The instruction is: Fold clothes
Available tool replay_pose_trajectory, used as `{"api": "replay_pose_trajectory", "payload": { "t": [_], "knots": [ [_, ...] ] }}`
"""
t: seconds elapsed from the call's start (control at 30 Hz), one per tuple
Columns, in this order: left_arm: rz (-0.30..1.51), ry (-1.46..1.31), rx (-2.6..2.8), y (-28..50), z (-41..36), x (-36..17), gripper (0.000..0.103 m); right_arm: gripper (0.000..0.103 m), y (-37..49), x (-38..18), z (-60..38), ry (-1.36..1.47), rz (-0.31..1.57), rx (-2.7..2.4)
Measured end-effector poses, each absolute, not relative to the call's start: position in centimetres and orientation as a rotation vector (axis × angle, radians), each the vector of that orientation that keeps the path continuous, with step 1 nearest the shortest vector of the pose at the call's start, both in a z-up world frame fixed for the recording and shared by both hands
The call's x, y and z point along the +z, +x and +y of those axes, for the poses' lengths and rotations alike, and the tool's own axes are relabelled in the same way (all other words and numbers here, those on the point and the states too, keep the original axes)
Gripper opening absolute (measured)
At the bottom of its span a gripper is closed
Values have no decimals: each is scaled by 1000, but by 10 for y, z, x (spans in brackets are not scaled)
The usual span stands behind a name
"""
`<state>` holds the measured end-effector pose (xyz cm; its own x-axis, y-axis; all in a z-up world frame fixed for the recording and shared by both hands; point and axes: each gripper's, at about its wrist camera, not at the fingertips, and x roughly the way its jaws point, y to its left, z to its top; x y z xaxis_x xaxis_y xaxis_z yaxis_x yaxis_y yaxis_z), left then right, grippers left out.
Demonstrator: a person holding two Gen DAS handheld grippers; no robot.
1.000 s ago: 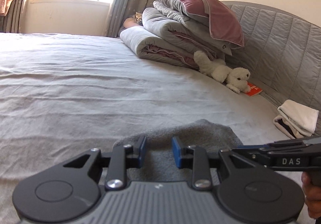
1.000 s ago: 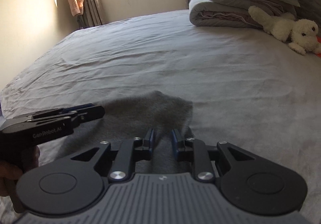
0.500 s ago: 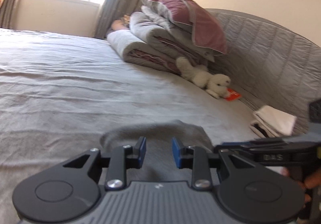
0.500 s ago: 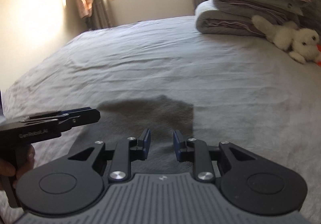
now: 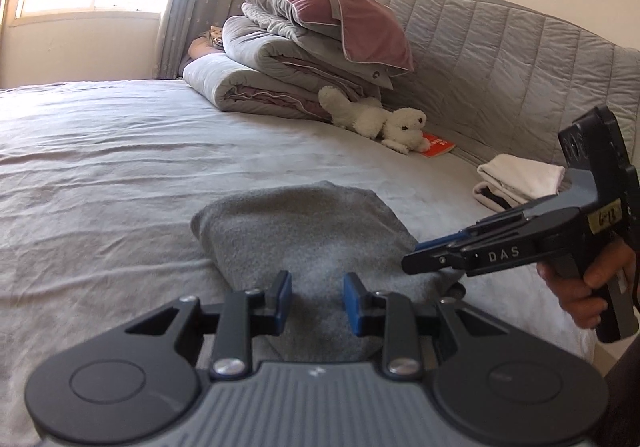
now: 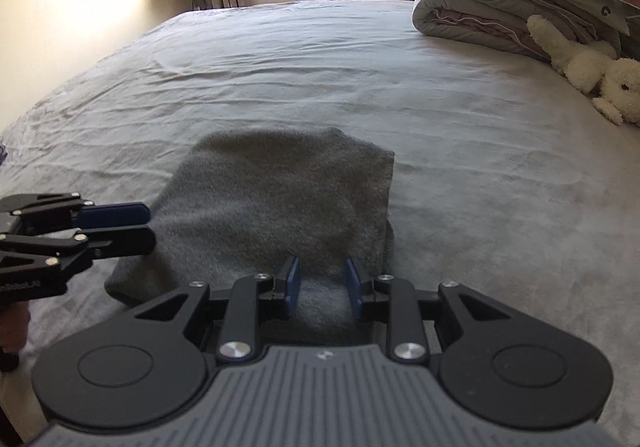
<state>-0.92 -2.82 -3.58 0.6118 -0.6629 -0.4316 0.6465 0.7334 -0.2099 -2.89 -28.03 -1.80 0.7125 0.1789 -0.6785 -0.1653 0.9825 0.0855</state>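
Since a second ago the left gripper [image 5: 316, 301] has slid sideways along the bed [image 5: 100, 167], so the grey garment [image 6: 276, 203] now shows a broader folded shape. The right gripper [image 6: 322, 289] has barely shifted, and its jaws have just been opening a little. From left to right in the right wrist view: the left gripper's jaws stand slightly apart at the garment's left edge, gripping nothing; the garment lies flat mid-bed; the right jaws are apart over its near right corner, the pads not pressing it.
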Motion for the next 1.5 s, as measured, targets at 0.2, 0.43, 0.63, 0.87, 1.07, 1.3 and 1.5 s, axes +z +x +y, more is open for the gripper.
{"api": "replay_pose_trajectory", "payload": {
  "t": [0.2,0.43,0.63,0.87,1.07,1.3,1.5],
  "knots": [
    [517,-5,-767,-17,-24,-36,30,30,-32,-19,-282,12,769,181],
    [559,15,-783,-21,-18,-42,31,31,-32,-18,-283,6,780,167],
    [618,36,-806,-18,-16,-48,35,34,-30,-18,-283,-6,789,150],
    [658,114,-836,-20,-16,-50,38,37,-29,-18,-294,0,819,118],
    [640,150,-826,-16,-1,-44,53,38,-28,-16,-304,17,819,79],
    [626,143,-799,-10,9,-52,77,38,-26,-7,-303,47,764,61],
    [612,119,-808,-12,16,-48,78,39,-19,-1,-292,69,729,94]
  ]
}}
